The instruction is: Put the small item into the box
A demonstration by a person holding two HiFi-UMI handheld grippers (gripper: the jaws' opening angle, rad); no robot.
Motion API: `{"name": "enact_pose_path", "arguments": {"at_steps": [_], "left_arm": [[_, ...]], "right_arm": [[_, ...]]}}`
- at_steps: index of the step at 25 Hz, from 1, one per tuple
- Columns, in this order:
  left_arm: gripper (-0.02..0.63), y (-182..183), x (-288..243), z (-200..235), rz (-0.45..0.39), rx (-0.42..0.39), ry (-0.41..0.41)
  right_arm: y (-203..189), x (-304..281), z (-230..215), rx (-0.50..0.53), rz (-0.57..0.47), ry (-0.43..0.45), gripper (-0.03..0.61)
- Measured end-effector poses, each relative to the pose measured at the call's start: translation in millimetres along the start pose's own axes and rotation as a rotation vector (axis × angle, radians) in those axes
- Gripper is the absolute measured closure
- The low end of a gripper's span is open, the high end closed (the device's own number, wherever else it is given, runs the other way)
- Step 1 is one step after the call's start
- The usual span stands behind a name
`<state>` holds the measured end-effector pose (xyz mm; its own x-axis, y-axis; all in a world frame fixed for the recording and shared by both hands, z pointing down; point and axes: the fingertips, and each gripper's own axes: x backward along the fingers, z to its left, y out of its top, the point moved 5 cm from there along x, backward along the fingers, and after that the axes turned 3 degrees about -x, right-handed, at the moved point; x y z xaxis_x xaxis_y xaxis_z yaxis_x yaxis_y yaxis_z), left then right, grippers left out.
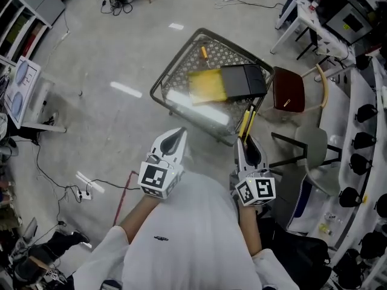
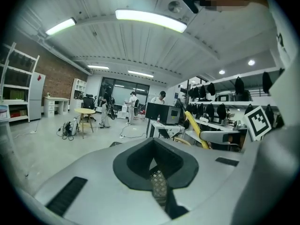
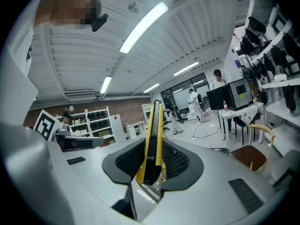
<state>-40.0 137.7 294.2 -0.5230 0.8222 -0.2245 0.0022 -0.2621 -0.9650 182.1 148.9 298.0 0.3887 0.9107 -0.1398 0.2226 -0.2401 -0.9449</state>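
Observation:
A yellow and black utility knife (image 1: pixel 245 124) (image 3: pixel 153 135) stands up between the jaws of my right gripper (image 1: pixel 249 147) (image 3: pixel 152 168), which is shut on it. My left gripper (image 1: pixel 176 138) (image 2: pixel 157 170) is shut with nothing in it. Both are held close to my body, short of the mesh-topped table (image 1: pixel 158 80). On the table lies an open box with a yellow half (image 1: pixel 207 86) and a black half (image 1: pixel 243 80). A small orange-handled item (image 1: pixel 204 52) lies behind the box on the mesh.
A brown wooden chair (image 1: pixel 287 89) stands right of the table. White desks with equipment (image 1: pixel 326 17) run along the right side. Cables and a power strip (image 1: pixel 84 192) lie on the floor at left. A few people (image 2: pixel 132 104) stand far off.

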Motion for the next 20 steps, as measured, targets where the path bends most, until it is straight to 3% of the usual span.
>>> {"name": "enact_pose_path", "arguments": {"at_steps": [11,20], "left_arm": [[0.612,21.8,-68.6,74.2,0.003,0.012,-0.064],[0.612,40.7,-108.6,89.6,0.003,0.003,-0.039]], "right_arm": [[20.3,-98.9,-1.0,0.009,-0.016,-0.037,0.472],[30.1,-142.6,-24.7,-0.018,0.016,-0.007,0.472]]}}
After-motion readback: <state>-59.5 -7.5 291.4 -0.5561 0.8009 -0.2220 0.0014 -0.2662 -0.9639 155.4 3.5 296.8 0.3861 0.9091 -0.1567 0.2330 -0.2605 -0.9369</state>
